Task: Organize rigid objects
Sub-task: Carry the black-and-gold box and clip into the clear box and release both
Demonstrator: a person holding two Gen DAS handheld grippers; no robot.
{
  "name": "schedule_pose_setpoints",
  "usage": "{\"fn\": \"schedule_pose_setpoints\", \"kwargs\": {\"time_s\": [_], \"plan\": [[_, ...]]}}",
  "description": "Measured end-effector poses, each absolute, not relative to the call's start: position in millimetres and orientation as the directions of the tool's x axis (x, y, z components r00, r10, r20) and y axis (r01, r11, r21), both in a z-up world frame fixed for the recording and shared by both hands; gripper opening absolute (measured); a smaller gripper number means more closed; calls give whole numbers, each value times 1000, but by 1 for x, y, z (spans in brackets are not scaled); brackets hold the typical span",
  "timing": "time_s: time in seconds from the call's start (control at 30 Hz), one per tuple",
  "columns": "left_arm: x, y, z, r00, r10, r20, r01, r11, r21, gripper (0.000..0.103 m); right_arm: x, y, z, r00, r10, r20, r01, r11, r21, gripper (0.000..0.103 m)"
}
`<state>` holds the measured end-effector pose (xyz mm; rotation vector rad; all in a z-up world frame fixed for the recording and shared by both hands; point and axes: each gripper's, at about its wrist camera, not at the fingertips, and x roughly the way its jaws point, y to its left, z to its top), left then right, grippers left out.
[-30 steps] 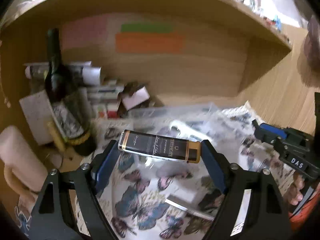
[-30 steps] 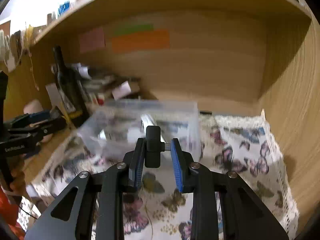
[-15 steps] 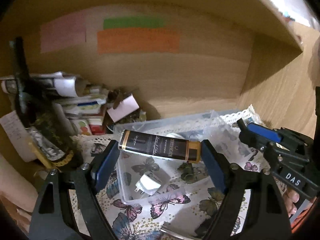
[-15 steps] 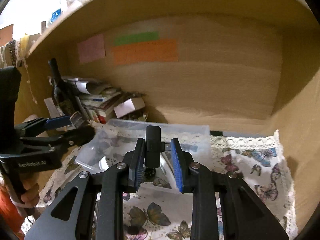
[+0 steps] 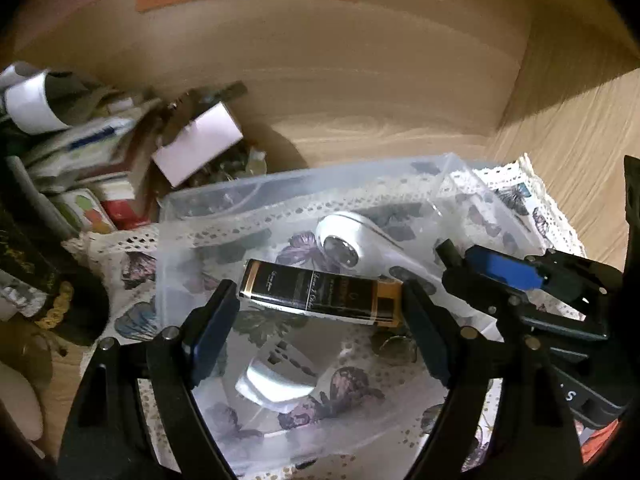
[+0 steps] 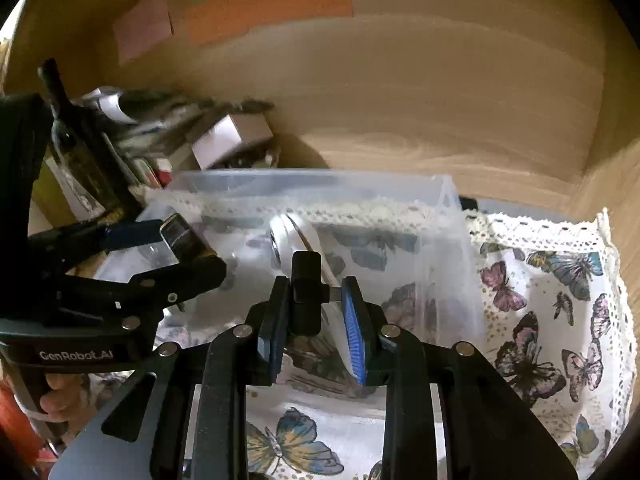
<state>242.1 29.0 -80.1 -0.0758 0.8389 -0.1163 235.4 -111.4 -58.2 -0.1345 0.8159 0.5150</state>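
Observation:
My left gripper (image 5: 318, 300) is shut on a black and gold box (image 5: 320, 298), held crosswise above the clear plastic bin (image 5: 304, 178). Inside the bin lie a white device (image 5: 352, 236) with a round metal face and a white charger (image 5: 276, 384). My right gripper (image 6: 314, 300) is shut on a small black adapter (image 6: 306, 292) and hangs over the bin's near side (image 6: 456, 240). The left gripper with its box (image 6: 184, 236) shows at the left of the right wrist view. The right gripper (image 5: 496, 276) shows at the right of the left wrist view.
The bin stands on a butterfly-print cloth (image 6: 552, 320) inside a wooden shelf cubby. A dark wine bottle (image 6: 76, 144) and a pile of small boxes and papers (image 5: 120, 152) crowd the back left. The wooden side wall (image 6: 616, 184) is close on the right.
Both grippers have moved forward and down over the bin, still holding their objects. The bin and its contents now fill the view.

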Motion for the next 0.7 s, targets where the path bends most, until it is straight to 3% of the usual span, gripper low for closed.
{"fn": "schedule_pose_setpoints", "kwargs": {"time_s": [0.23,0.47,0.7], "plan": [[244,29,-83,654,-151,-741,90,988,-122,82,238,-113,-59,562,390,-730,-483,870,93,26],[220,36,-52,719,-145,-679,89,989,-116,83,219,-118,-34,612,407,-678,-494,866,74,35],[174,46,-21,790,-115,-602,79,993,-87,95,184,-131,-4,668,423,-612,-510,860,38,43]]}}
